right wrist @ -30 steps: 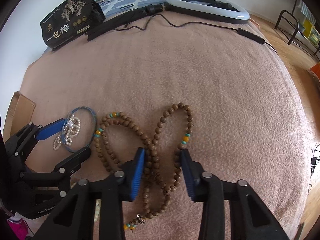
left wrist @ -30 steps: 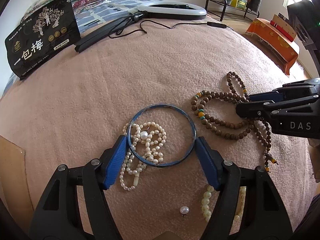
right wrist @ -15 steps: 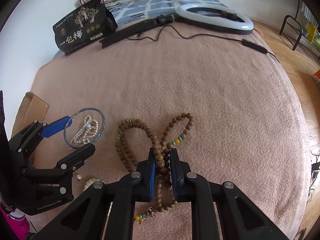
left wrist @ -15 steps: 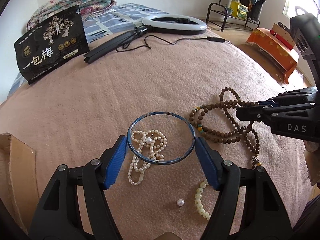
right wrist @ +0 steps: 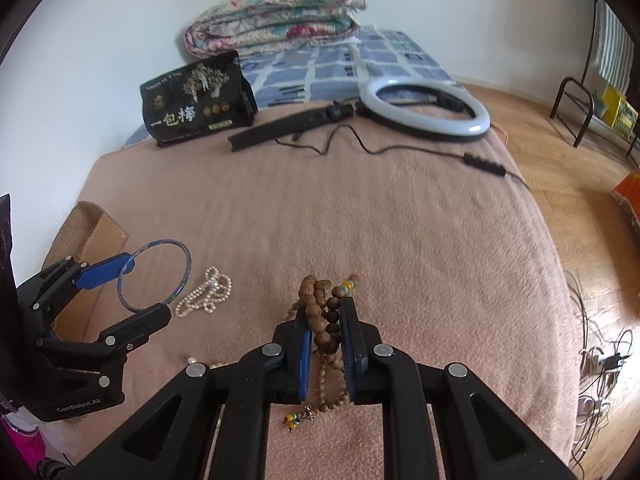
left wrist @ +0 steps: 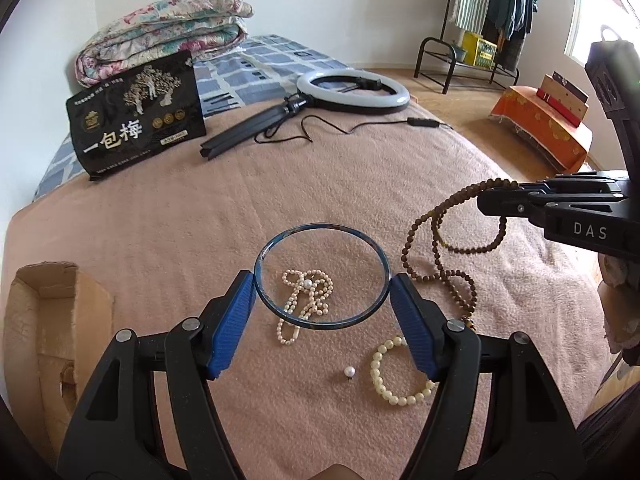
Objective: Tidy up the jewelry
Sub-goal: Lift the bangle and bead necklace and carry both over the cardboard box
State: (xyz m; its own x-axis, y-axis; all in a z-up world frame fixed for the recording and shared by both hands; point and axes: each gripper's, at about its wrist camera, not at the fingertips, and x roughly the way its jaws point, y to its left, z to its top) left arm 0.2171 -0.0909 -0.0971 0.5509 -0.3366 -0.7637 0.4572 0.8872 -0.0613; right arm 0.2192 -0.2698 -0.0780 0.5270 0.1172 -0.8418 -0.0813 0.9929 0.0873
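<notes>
My left gripper (left wrist: pixel 322 280) is shut on a blue bangle (left wrist: pixel 280 240) and holds it above the pink blanket; it also shows in the right wrist view (right wrist: pixel 150 280) at the left. A pearl necklace (left wrist: pixel 306 298) lies on the blanket under the bangle. A pearl bracelet (left wrist: pixel 394 376) and a loose pearl (left wrist: pixel 349 371) lie nearer me. My right gripper (right wrist: pixel 325 316) is shut on a brown wooden bead necklace (right wrist: pixel 320 320) and holds it lifted, its strands hanging down to the blanket (left wrist: pixel 440 264).
An open cardboard box (left wrist: pixel 48 320) stands at the blanket's left edge. A black pouch (left wrist: pixel 136 116), a ring light with tripod and cable (left wrist: pixel 352 92) and a folded quilt (left wrist: pixel 164 40) lie at the far end. The floor is to the right.
Both grippers have risen. The left lifted the bangle off the pearl necklace. The right closed on the wooden beads and raised them off the blanket.
</notes>
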